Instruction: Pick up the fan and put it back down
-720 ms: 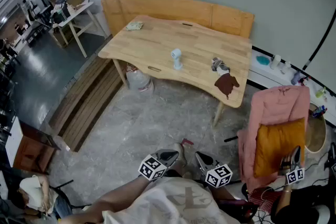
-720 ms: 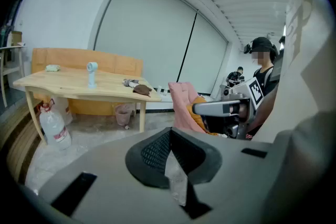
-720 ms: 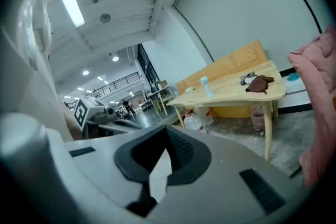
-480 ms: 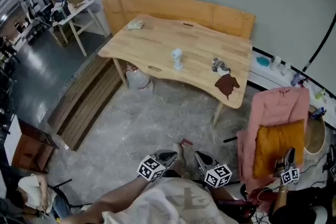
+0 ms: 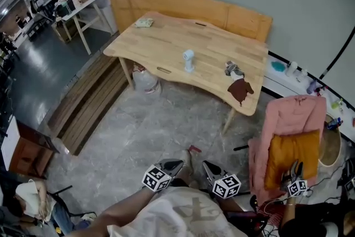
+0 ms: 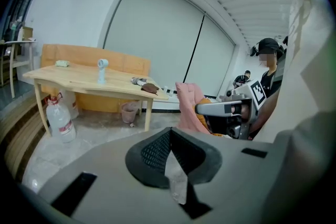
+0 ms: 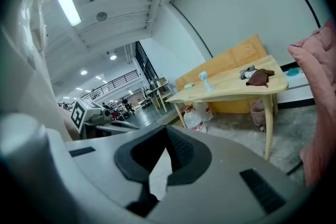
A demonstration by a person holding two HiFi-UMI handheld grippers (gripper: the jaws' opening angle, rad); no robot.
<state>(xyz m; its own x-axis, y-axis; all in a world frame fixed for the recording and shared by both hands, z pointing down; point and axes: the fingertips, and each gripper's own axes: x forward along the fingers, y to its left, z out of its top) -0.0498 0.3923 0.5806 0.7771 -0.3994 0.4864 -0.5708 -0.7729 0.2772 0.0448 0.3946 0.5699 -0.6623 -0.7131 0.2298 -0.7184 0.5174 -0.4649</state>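
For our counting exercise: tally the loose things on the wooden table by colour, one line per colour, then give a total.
White and pale blue, the fan: 1
Pale green, a small pad: 1
Grey and white, a small bundle: 1
Dark brown, a flat piece: 1
Total on the wooden table: 4

Fan [image 5: 188, 60]: small, pale blue-white, round head on a stem. Stands upright near the middle of the wooden table [image 5: 161, 44].

Bright even daylight, fisheye-warped dark edges
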